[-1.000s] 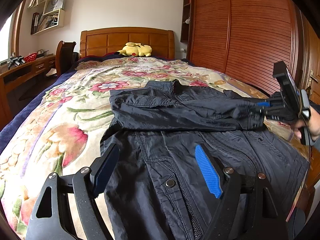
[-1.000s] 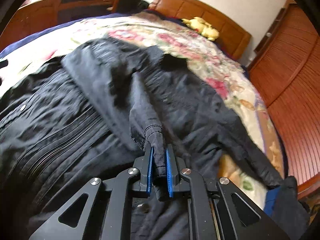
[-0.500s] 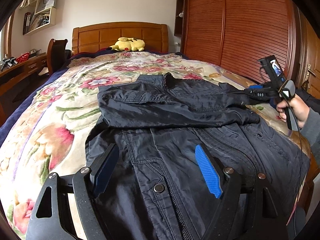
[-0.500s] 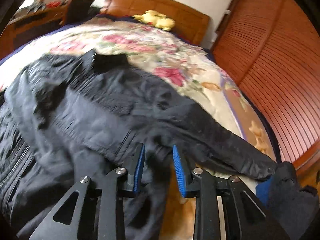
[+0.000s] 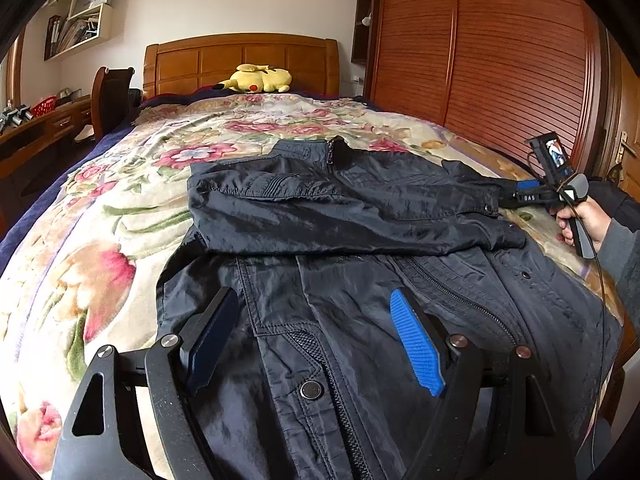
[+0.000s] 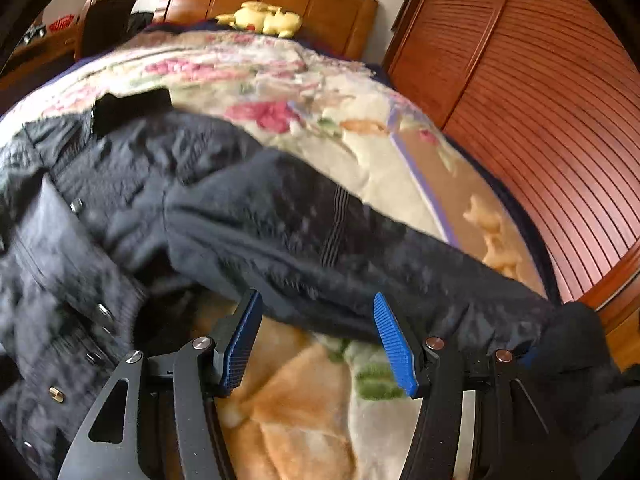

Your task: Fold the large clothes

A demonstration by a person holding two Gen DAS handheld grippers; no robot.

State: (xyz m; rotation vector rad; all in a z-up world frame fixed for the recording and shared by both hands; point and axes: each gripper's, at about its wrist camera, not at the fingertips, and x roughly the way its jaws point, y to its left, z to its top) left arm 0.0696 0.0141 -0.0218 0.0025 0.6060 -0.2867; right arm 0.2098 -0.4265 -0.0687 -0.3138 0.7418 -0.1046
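Observation:
A dark navy jacket lies front-up on the bed, zipper and snaps showing. Its left sleeve is folded across the chest. My left gripper hovers open over the jacket's lower front with nothing between its pads. In the left wrist view a hand holds my right gripper at the jacket's right shoulder. In the right wrist view my right gripper has its jaws opening and nothing pinched. The other sleeve stretches just past its fingertips toward the bed's right edge.
A floral blanket covers the bed. A yellow plush toy rests by the wooden headboard. Slatted wardrobe doors stand close on the right. A chair and desk are at the left.
My right gripper let go of the folded sleeve's cuff, opened, and swung right to the other sleeve. The left gripper stayed open and drifted slightly over the jacket.

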